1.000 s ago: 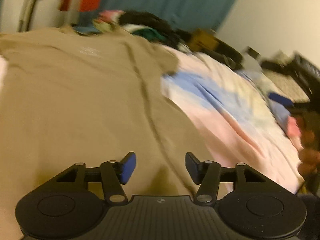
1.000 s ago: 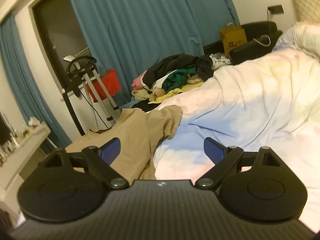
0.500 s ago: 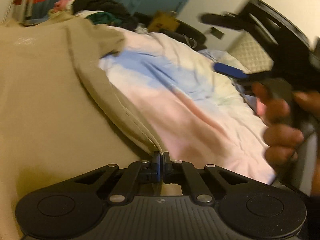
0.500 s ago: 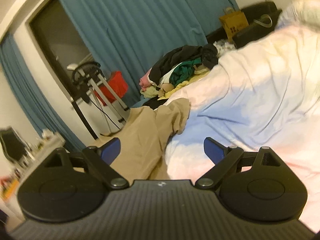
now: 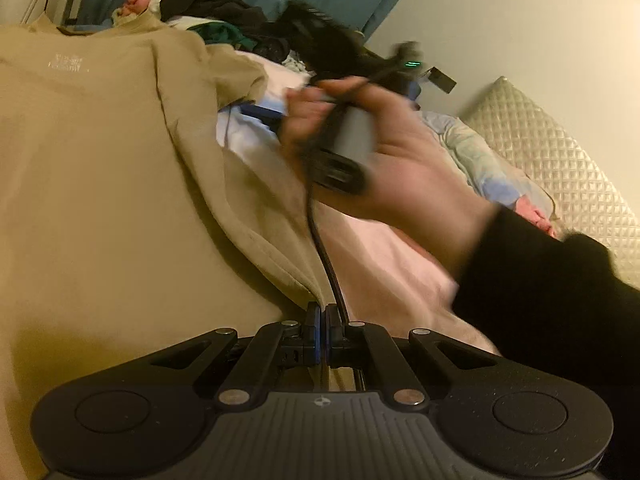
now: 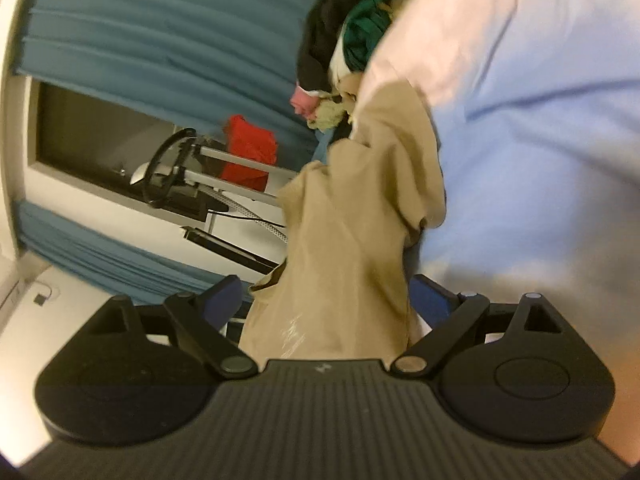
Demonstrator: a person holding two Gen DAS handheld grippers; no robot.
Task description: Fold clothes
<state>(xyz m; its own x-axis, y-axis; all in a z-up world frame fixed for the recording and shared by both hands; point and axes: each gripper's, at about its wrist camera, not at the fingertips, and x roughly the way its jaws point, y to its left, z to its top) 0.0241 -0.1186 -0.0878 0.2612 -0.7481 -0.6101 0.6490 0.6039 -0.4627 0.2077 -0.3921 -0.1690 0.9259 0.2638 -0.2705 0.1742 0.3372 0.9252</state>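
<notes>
A tan T-shirt lies spread on the bed, a small white print near its top. My left gripper is shut on the shirt's near side edge and lifts a fold of it. My right gripper is open, rolled sideways, with the shirt's tan sleeve area between its two blue pads. In the left wrist view the hand holding the right gripper reaches across toward the sleeve; the view is blurred.
The pastel pink and blue duvet covers the bed to the right. A pile of dark, green and pink clothes lies at the far end. Teal curtains, a red item and a metal stand are beyond. A quilted headboard is far right.
My left gripper closed on the shirt's side edge and raised it. My right gripper swung over, rolled sideways, and came down around the sleeve, still open.
</notes>
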